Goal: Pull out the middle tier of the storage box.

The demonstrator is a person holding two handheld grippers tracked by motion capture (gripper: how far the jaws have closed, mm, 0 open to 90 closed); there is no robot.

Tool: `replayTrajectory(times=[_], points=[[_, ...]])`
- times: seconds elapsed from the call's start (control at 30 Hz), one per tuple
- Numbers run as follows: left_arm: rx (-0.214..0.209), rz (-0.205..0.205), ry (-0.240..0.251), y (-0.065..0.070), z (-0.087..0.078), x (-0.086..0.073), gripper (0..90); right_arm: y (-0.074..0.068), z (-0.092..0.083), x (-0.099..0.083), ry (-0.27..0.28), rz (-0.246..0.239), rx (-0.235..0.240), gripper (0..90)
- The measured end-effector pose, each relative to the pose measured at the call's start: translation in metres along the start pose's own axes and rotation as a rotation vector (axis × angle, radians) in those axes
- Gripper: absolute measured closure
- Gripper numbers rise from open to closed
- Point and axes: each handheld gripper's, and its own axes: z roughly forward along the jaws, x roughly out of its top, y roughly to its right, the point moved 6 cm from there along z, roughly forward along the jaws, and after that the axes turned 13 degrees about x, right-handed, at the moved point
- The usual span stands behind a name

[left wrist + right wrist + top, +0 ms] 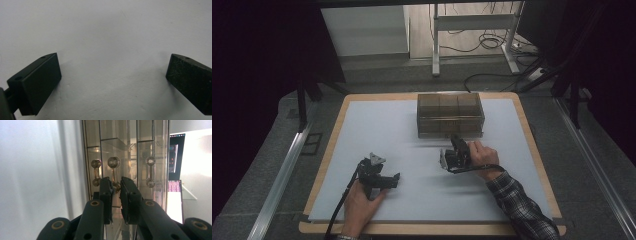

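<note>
A clear brownish drawer box stands at the back middle of the white mat. My right gripper reaches up to its front face, rolled onto its side. In the right gripper view its jaws stand almost together, shut on the lower end of a dumbbell-shaped drawer handle on the box. My left gripper rests low at the front left of the mat, pointing right. Its jaws are wide open over bare white mat, with nothing between them.
Two more handles show on the box front beside the held one. The mat lies on a wooden board with a raised rim. Table legs and cables lie on the floor behind. A monitor glows at the right.
</note>
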Motion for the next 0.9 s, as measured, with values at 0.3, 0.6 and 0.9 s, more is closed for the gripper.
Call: replayTrajectory(times=[0.3,0.6,0.9], points=[[0.0,0.0,0.0,0.0,0.0,0.0,0.0,0.001,-0.003,0.003,0.033,0.003,0.008,79.9],[0.0,0.0,0.0,0.0,0.0,0.0,0.0,0.005,-0.007,0.003,0.081,0.059,0.072,76.9],[0.0,0.001,0.0,0.0,0.0,0.0,0.0,0.014,-0.012,0.0,0.14,0.143,0.177,74.8]])
